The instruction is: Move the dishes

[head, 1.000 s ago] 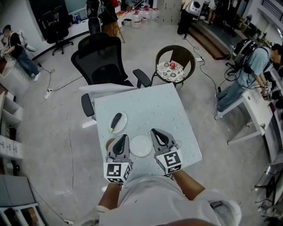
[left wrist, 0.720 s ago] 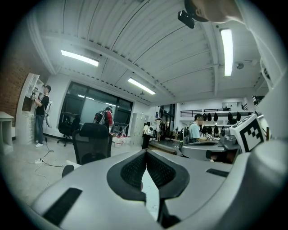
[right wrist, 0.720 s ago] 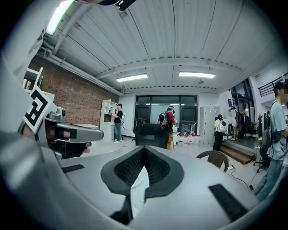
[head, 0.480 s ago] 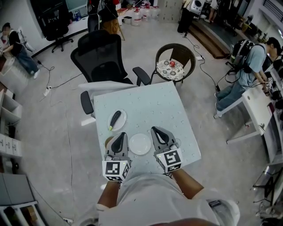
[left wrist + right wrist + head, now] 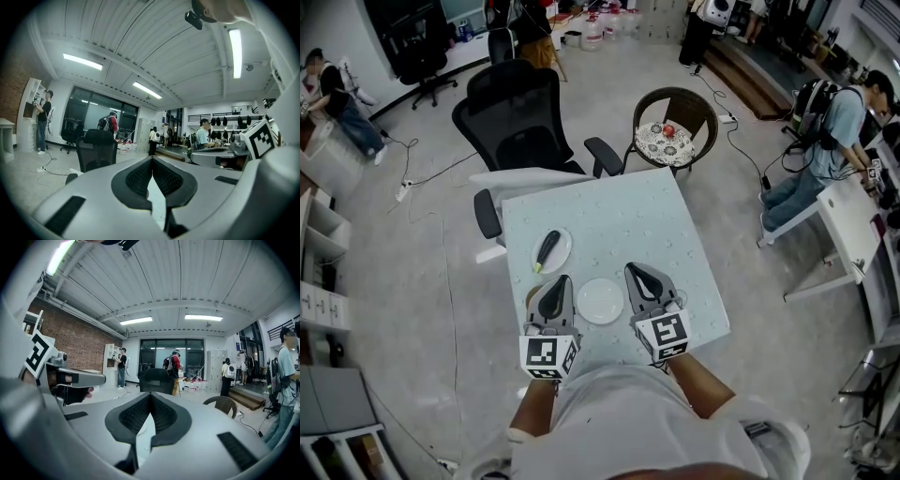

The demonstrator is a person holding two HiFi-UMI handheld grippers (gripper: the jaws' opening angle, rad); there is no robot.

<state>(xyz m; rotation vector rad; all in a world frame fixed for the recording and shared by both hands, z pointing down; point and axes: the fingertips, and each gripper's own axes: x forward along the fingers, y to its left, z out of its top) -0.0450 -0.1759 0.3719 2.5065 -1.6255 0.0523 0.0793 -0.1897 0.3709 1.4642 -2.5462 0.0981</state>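
The left gripper (image 5: pixel 557 289) and right gripper (image 5: pixel 636 277) pressed together, empty, flanking the empty plate (image 5: pixel 600 302) near the table (image 5: pixel 656 225) front edge; advise spreading one gripper and taking the rim squarely, keeping the plate level

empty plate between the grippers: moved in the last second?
No. The empty plate sits at the same offset from the other plate as before; only the head camera shifted slightly.
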